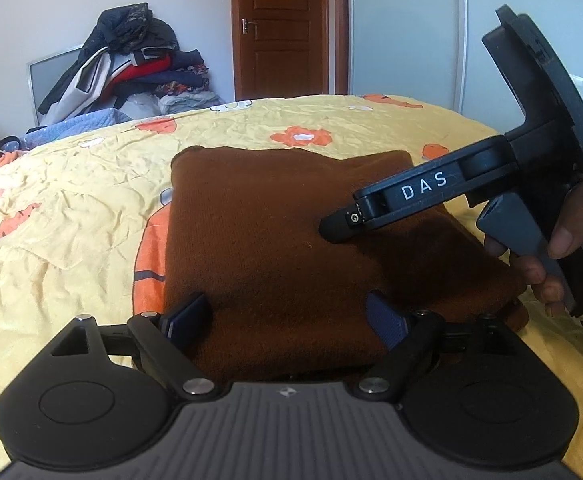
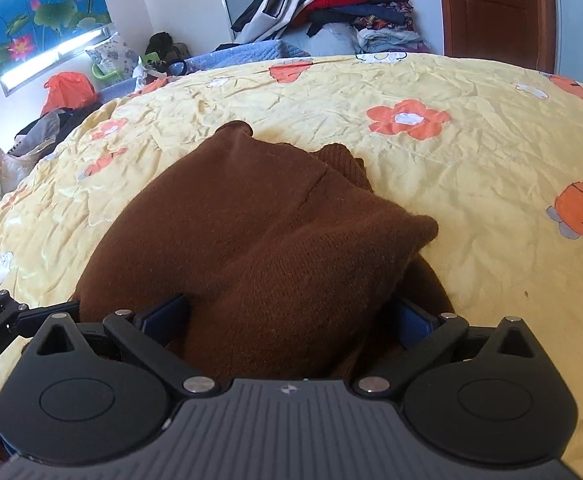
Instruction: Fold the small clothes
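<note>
left gripper [image 1: 285,322] down low at the near edge of the brown sweater [image 1: 291,240], jaws spread wide apart, blue pads [image 1: 385,322] clear of the knit on both sides, nothing pinched. looks like a let-go posture, wide enough to leave the fold lying undisturbed. right gripper [image 2: 291,320] likewise splayed open over its own corner of the sweater [image 2: 251,240], wool bulging up between the pads [image 2: 167,316] but not squeezed, so released rather than carried. seen from the left wrist, that right gripper [image 1: 337,230] hanging over the middle of the garment, a hand [image 1: 559,248] wrapped round its grip, lower finger tip just above or perhaps brushing the cloth, hard to tell at this angle. sweater lying folded into a thick rectangle on the yellow flowered bedspread [image 1: 71,184], near the front edge. long axis running away from both cameras toward the far side of the bed, ribbed cuffs or collar [image 2: 343,160] peeking out at the far end. beyond, a heap of clothes [image 1: 131,64] against the wall and a wooden door [image 1: 283,28].
</note>
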